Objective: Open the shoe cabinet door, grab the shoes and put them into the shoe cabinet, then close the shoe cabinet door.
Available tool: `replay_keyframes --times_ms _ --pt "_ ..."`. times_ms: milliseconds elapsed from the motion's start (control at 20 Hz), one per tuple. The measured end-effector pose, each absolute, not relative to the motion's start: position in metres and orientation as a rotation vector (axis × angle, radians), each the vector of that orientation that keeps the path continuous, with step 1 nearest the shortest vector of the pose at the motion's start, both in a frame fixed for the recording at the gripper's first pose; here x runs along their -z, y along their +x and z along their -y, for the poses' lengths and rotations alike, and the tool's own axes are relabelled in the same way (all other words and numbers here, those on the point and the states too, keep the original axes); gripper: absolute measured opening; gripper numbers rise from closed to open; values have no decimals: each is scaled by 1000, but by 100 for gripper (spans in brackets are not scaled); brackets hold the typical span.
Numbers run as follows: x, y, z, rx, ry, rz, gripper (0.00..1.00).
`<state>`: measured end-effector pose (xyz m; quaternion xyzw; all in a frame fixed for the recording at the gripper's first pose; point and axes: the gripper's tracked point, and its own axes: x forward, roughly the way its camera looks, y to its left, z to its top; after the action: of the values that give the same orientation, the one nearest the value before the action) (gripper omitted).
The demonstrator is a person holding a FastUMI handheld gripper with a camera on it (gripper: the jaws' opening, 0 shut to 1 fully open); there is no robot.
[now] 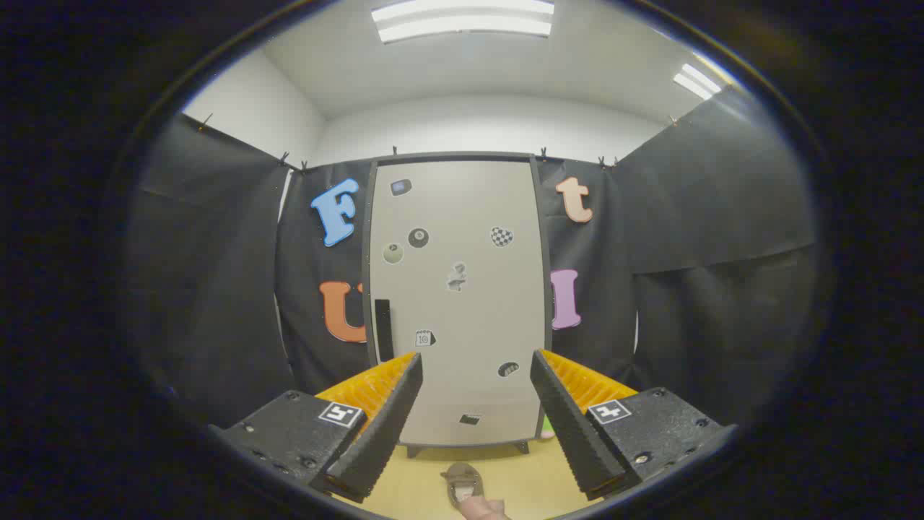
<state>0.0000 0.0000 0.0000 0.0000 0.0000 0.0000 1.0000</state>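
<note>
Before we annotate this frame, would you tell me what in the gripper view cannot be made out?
- Shoe cabinet interior: hidden behind its closed door.
- Stickers on the door: too small to tell what they depict.
- Shoe on the floor, just ahead of the open gripper: its near end is cut off by the view's lower edge.
- Green object beside the cabinet's foot: mostly hidden by a finger; unidentifiable.

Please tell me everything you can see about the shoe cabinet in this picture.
The shoe cabinet is a tall, upright box with a pale grey door in a dark frame, apparently smooth panel. The door is closed. A dark vertical handle sits near its left edge, and several small stickers dot the front. It stands on short feet on the yellowish floor, against the black cloth wall. Nothing touches it; the open claw is short of it.
</note>
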Motion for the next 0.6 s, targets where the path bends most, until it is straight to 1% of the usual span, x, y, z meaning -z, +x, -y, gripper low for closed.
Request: replay_keyframes --times_ms 600 --pt "14 6 -3 -22 -28 -30 99"
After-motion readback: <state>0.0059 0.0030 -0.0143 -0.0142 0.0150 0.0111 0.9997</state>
